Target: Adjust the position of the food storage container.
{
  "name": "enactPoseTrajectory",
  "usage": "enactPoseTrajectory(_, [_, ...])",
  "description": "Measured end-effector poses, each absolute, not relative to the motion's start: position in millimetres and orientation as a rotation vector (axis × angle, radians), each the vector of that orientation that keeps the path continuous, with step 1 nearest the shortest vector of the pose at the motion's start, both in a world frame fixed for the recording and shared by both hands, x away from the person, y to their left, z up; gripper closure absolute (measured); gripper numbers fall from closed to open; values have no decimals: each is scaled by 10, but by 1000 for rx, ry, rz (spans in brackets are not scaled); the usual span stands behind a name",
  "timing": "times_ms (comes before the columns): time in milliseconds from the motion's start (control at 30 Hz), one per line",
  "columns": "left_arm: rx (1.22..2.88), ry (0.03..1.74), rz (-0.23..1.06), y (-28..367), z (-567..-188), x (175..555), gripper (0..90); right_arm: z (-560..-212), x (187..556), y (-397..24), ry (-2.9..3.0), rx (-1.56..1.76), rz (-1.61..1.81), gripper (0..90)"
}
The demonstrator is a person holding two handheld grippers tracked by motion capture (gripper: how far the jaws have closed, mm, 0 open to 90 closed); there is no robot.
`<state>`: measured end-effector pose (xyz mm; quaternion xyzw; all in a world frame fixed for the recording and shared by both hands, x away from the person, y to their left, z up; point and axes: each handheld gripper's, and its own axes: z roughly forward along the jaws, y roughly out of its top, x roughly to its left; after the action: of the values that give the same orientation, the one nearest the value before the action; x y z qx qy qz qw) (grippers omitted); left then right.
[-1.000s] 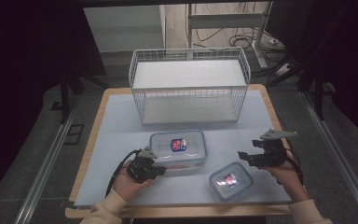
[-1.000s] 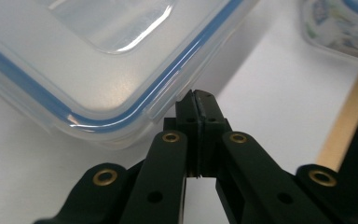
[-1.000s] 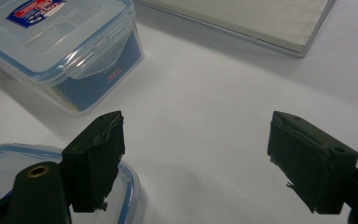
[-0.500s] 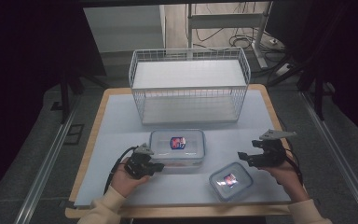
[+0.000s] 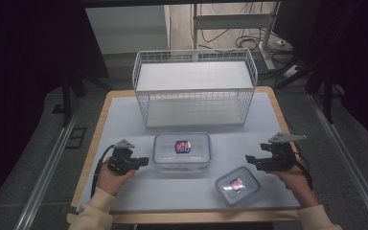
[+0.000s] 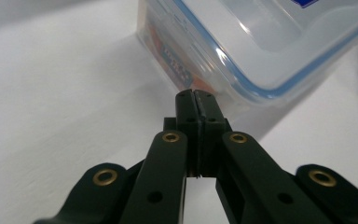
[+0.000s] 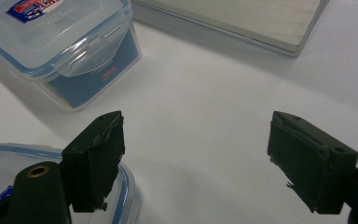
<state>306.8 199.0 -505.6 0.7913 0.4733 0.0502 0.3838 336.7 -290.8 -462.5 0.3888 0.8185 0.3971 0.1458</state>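
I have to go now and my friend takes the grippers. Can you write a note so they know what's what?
Left gripper: shut, holding nothing, tips right at the side of the big lidded box; I cannot tell if they touch it.
Right gripper: open, holding nothing, beside the small lidded box.
Things: both boxes sit on the table, lids on, the big one just in front of the wire basket.
Done: nothing is in the basket yet.
Left: probably moving the boxes, perhaps into the basket.

The labels on the large container (image 5: 182,152) and small container (image 5: 237,185) are too blurred to read.
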Motion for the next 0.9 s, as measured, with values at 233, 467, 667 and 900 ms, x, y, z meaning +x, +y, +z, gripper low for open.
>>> enactPoseTrajectory(233, [2036,1229,115,1877,-5110,3154,900,-4612,3366,-2920,2349,1120,1150,187])
enactPoseTrajectory(467, [2046,1221,108,1750,-5103,3221,900,-4612,3363,-2914,2351,1120,1147,187])
enactPoseTrajectory(667, [2036,1221,106,1613,-5104,3358,899,-4624,3364,-2910,2357,1125,1140,186])
enactPoseTrajectory(900, [2036,1211,97,1483,-5105,3459,899,-4635,3367,-2910,2359,1128,1138,187])
